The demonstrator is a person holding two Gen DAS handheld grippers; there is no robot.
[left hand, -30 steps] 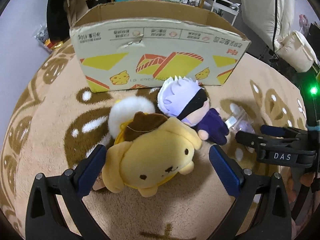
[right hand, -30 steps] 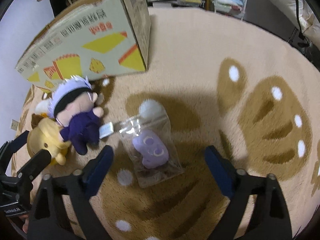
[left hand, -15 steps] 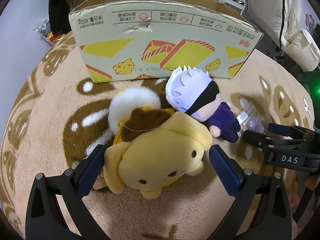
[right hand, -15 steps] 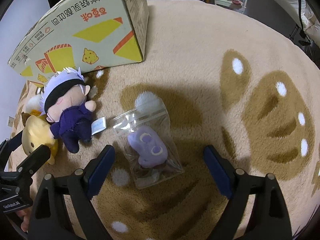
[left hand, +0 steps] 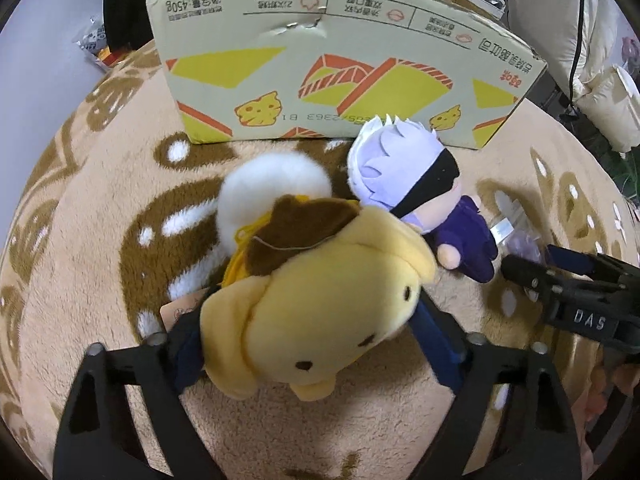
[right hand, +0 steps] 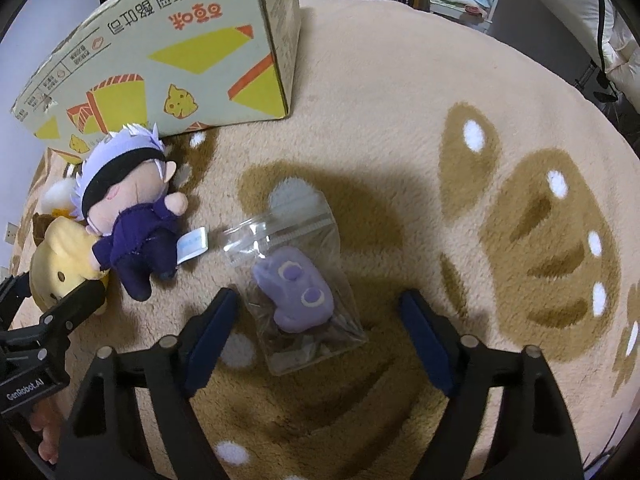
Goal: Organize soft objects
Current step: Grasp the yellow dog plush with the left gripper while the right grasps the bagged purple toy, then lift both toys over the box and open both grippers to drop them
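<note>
The left tool [left hand: 308, 336] is closing on the yellow dog plush [left hand: 320, 300]; its blue pads sit against the plush's flanks, so it looks gripped or very nearly so. The dog lies on the rug [left hand: 100, 220], near side of the cardboard box [left hand: 340, 80], with a white pom [left hand: 272, 188] tucked behind it and the blindfolded doll [left hand: 412, 192] touching its far right shoulder.

The right tool [right hand: 316, 332] is also closing, its jaws at middling width with the bagged purple toy [right hand: 294, 292] between them but the pads not yet on it. The bag lies flat on the rug, just right of the doll.

Risks, as I judge them:
- The dog is fat and squashy; a grip on the flanks alone may let it slide out on the lift.
- The doll leans on the dog, and the pom is close behind, so either could be dragged or tipped along.
- The bag is slick and flat. The pads may pinch only film or skate over it, or the toy may slip inside.
- The two tools work close together and could knock each other when lifting toward the box.
</note>
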